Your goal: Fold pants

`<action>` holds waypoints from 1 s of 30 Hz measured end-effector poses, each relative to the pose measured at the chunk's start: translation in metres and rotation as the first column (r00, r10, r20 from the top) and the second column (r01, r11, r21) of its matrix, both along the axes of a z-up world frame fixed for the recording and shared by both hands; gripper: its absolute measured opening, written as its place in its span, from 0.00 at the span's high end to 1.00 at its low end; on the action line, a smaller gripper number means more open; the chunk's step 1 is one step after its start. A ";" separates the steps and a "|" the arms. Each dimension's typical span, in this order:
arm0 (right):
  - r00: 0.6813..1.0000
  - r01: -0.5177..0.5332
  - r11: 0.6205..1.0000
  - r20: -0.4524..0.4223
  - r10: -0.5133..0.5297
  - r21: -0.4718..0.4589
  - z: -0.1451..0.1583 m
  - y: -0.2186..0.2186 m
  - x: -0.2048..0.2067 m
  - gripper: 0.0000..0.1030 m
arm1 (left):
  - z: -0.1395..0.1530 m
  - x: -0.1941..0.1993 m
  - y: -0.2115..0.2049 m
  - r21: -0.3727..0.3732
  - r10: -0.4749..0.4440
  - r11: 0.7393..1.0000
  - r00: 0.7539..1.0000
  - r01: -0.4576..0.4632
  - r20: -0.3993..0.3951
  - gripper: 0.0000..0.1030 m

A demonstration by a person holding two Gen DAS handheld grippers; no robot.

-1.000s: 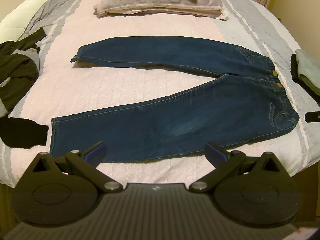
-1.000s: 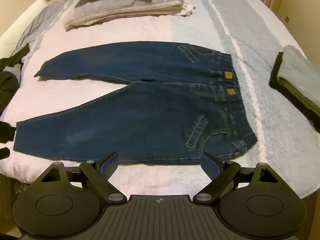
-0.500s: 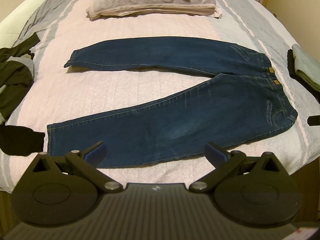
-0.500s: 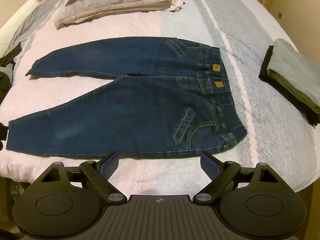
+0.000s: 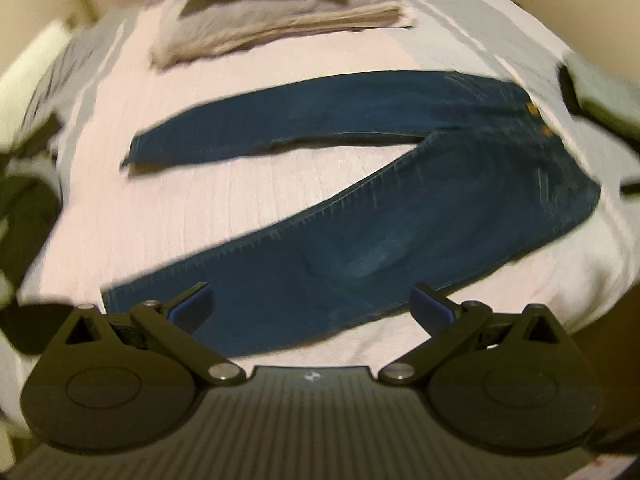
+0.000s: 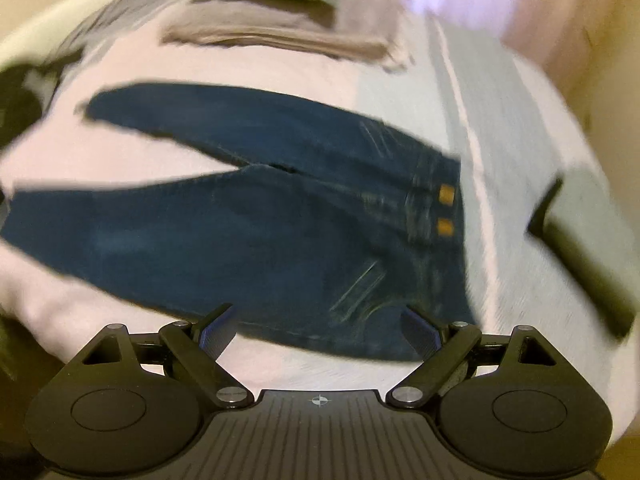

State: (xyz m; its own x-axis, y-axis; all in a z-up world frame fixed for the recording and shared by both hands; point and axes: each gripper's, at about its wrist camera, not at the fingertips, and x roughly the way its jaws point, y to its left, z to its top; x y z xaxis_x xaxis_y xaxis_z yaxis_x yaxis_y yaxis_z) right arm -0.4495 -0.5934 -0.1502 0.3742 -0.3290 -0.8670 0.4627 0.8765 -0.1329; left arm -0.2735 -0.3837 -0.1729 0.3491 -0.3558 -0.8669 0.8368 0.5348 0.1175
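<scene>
Dark blue jeans [image 5: 360, 236] lie flat on the bed with both legs spread apart toward the left and the waistband at the right. My left gripper [image 5: 310, 304] hovers open over the near leg close to its hem, nothing between its fingers. In the right wrist view the jeans [image 6: 248, 232] show two tan waistband labels [image 6: 446, 210]. My right gripper [image 6: 316, 328] stands open above the near hip and pocket edge, not touching the cloth. Both views are blurred by motion.
The bed [image 5: 224, 188] has a pale pink and grey striped cover. Stacked pillows [image 5: 272, 16] lie at the head. Dark clothes [image 5: 24, 208] sit at the left edge. A folded grey-green and black pile [image 6: 584, 216] lies to the right of the waistband.
Both wrist views have rolled and now look tilted and blurred. The right gripper has sunk closer to the near hip of the jeans. Both grippers stay open and the jeans have not moved.
</scene>
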 end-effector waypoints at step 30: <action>0.906 -0.416 0.860 -0.221 0.362 -0.295 -0.166 0.064 0.022 0.45 | -0.206 0.070 0.146 0.496 -0.699 0.699 0.638 0.515 0.323 0.97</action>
